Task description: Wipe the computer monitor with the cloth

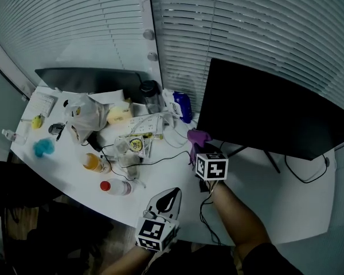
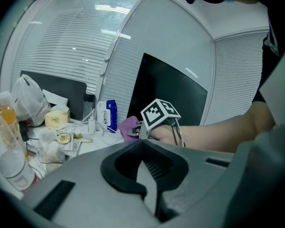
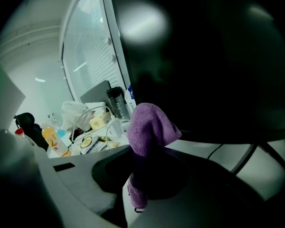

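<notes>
Cloth (image 3: 149, 127) (image 1: 198, 136) (image 2: 128, 126): purple, bunched, clamped in the right tongs, its loose end rising above the jaws; just beside the lower left corner of the computer monitor, contact with the screen not clear.
Right gripper (image 3: 141, 184) (image 1: 194, 149): jaws closed tight on the cloth, pointed up at the dark screen; marker cube on top, forearm behind it over the desk.
Left gripper (image 2: 149, 189) (image 1: 168, 200): jaws pressed together, nothing between them; held low near the front edge of the desk, well apart from the screen, aimed toward the other tongs.
Computer monitor (image 1: 269, 113) (image 2: 171, 89) (image 3: 218, 56): black, switched off, standing on the right part of the desk before the window blinds (image 1: 246, 27).
Desk (image 1: 178, 173): white, cluttered on the left, cables trailing across it.
Clutter: blue-and-white wipes pack (image 1: 180, 105) and dark tumbler (image 1: 150, 93) just left of the screen; white plastic bag (image 1: 83, 112) further left; orange drink bottle (image 1: 94, 162) and red-capped bottle (image 1: 117, 187) near the front.
Second screen (image 1: 86, 79): dark, at the back left.
</notes>
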`<action>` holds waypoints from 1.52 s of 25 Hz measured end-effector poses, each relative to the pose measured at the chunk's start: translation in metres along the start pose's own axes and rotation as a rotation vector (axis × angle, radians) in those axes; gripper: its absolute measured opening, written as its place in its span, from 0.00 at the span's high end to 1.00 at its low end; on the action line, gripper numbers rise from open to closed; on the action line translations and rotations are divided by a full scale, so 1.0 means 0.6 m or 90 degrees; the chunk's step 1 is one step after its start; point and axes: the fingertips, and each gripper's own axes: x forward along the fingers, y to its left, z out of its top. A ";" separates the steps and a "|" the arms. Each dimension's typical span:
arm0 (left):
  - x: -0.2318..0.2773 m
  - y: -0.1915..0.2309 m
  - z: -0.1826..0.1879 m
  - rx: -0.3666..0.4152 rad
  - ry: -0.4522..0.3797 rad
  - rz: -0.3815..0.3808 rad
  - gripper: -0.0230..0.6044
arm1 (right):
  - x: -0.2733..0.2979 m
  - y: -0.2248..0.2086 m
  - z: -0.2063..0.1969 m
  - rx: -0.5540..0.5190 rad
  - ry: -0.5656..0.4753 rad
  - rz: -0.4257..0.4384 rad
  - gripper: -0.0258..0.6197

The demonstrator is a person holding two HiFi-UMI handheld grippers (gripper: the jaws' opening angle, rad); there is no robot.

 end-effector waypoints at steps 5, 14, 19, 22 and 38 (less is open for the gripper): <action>0.012 -0.016 -0.001 0.001 0.004 -0.003 0.95 | -0.012 -0.039 0.003 0.016 -0.005 -0.020 0.84; 0.037 -0.066 0.003 0.025 0.016 -0.024 0.95 | -0.044 -0.092 0.000 0.039 -0.017 -0.030 0.84; 0.058 -0.107 0.000 0.036 0.022 -0.044 0.95 | -0.071 -0.136 -0.010 0.050 -0.022 -0.044 0.84; 0.070 -0.132 -0.002 0.040 0.027 -0.054 0.95 | -0.090 -0.166 -0.017 0.059 -0.022 -0.053 0.84; 0.180 -0.343 -0.020 0.065 0.056 -0.144 0.95 | -0.238 -0.404 -0.069 0.113 -0.027 -0.133 0.84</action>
